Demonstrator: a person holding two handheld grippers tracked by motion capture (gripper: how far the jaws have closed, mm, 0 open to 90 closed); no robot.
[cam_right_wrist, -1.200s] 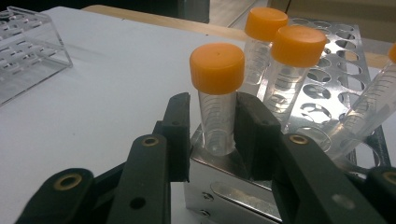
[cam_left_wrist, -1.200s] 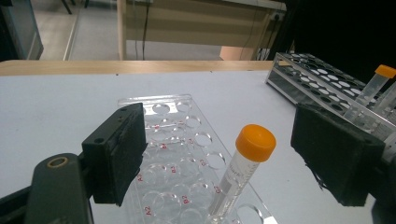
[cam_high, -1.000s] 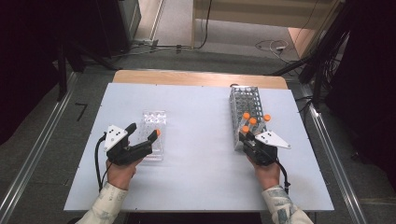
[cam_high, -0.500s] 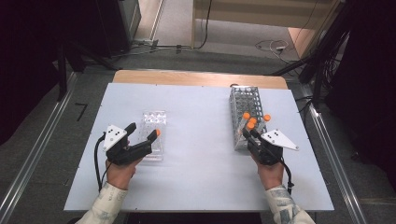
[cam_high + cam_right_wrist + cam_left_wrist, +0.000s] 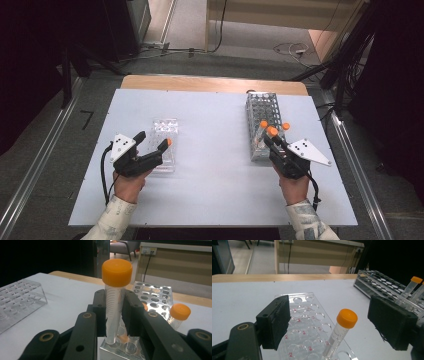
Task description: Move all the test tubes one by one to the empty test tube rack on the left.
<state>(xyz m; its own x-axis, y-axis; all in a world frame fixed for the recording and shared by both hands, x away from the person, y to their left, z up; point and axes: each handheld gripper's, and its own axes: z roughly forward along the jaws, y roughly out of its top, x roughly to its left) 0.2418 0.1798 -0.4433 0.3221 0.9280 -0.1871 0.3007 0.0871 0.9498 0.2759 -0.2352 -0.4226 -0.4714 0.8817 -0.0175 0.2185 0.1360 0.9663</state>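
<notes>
In the left gripper view, a clear tube with an orange cap point(image 5: 347, 318) stands in the clear well plate point(image 5: 305, 315). My left gripper point(image 5: 332, 315) is open, one jaw on each side of that tube and neither touching it. From above, the left gripper point(image 5: 152, 141) sits over the plate's point(image 5: 164, 127) near end. My right gripper point(image 5: 114, 312) is shut on another orange-capped tube point(image 5: 113, 302), held upright with its tip just above the near corner of the metal rack point(image 5: 152, 293). In the high view, the right gripper point(image 5: 272, 141) is at the near end of that rack point(image 5: 263, 107).
Two more orange-capped tubes point(image 5: 285, 126) point(image 5: 263, 123) stand in the metal rack's near end. One of them shows beside my right jaws point(image 5: 179, 313). The white table point(image 5: 215, 165) has a wooden strip point(image 5: 210, 84) along its far edge. Cables lie on the floor beyond.
My right hand has shifted slightly right with its tube in the jaws. The left hand and the tube in the clear plate have stayed put.
</notes>
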